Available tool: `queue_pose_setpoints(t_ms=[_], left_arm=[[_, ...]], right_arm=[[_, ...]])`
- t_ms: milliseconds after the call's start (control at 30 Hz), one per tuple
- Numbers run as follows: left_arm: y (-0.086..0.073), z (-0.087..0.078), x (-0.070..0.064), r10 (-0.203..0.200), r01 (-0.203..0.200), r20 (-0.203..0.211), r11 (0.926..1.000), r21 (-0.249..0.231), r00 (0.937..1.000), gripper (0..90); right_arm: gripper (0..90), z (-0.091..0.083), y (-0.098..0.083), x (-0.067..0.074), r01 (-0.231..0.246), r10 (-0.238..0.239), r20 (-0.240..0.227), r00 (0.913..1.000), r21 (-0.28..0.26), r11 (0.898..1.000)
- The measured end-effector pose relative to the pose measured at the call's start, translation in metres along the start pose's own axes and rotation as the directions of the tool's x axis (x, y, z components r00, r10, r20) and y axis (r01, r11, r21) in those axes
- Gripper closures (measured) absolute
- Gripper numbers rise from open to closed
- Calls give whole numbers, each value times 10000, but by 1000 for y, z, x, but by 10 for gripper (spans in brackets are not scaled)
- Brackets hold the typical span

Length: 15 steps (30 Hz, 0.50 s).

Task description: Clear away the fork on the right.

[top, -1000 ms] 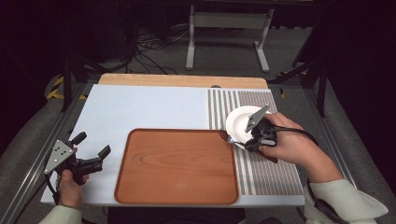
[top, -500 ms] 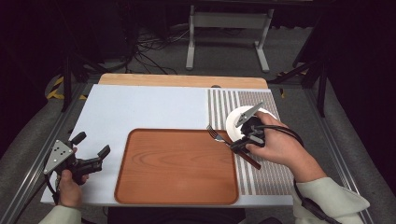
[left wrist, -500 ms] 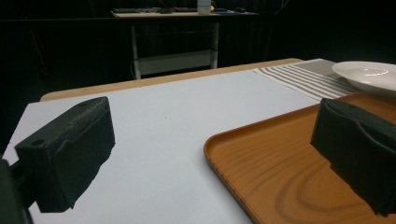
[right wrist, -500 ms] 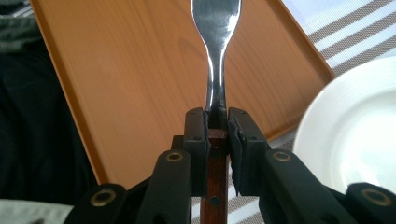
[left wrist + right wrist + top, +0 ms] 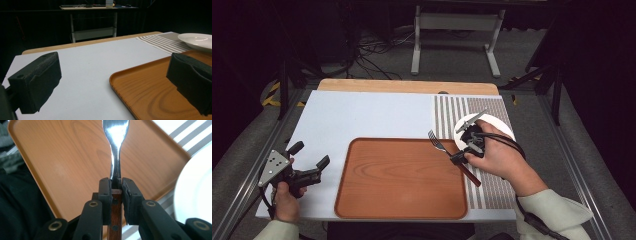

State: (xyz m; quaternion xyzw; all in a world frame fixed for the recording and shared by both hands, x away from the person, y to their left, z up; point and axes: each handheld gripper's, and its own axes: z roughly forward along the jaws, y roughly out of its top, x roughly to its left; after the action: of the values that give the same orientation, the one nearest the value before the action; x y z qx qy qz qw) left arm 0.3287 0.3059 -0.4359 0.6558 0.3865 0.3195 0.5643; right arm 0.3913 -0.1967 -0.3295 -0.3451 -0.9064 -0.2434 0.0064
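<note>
My right gripper (image 5: 460,156) is shut on a fork (image 5: 439,144) with a dark wooden handle, gripping where the metal neck meets the wood. The tines point left over the right edge of the brown wooden tray (image 5: 402,200). In the right gripper view the fork (image 5: 116,150) juts straight out from the gripper (image 5: 116,187) above the tray (image 5: 62,157). A white plate (image 5: 502,126) lies on the striped mat behind that hand. My left gripper (image 5: 309,156) stands open and holds nothing, left of the tray; its own view (image 5: 112,75) looks across the tray (image 5: 155,87) toward the plate (image 5: 197,41).
A pale blue mat (image 5: 372,115) covers the table, with a grey striped placemat (image 5: 452,110) on its right side. A wooden strip (image 5: 407,86) runs along the far edge. Metal rails flank the table, and a stand and cables sit on the floor beyond.
My right gripper has carried the fork leftward from beside the plate to the tray's right edge. The left gripper has stayed where it was.
</note>
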Motion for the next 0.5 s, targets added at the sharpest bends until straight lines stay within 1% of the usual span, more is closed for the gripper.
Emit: queue_pose_setpoints(t_ms=[33, 100, 167, 233, 267, 333, 500], left_arm=[[0, 0, 0, -7, 7, -2, 10000, -1, 10000, 3], [0, 0, 0, 5, -5, -1, 10000, 2, 10000, 3], [0, 0, 0, 4, -4, 2, 10000, -4, 10000, 3], [0, 0, 0, 18, -18, 9, 10000, -2, 10000, 3], [0, 0, 0, 9, -9, 8, 10000, 6, 10000, 3], [0, 0, 0, 10, -10, 9, 10000, 2, 10000, 3], [0, 0, 0, 9, -9, 16, 10000, 0, 10000, 3]], right_arm=[[787, 2, 0, 0, -109, 110, -37, 9999, 43, 9999], [788, 5, 1, 1, -391, 391, 72, 9992, 38, 9992], [788, 6, 2, 2, -459, 459, 98, 9989, 40, 9989], [788, 9, 3, 2, -640, 639, 150, 9978, 51, 9979], [788, 12, 4, 2, -834, 832, 159, 9964, 93, 9965], [788, 14, 4, 1, -903, 901, 152, 9958, 123, 9958], [787, 24, 7, 3, -1321, 1316, 173, 9912, 327, 9907]])
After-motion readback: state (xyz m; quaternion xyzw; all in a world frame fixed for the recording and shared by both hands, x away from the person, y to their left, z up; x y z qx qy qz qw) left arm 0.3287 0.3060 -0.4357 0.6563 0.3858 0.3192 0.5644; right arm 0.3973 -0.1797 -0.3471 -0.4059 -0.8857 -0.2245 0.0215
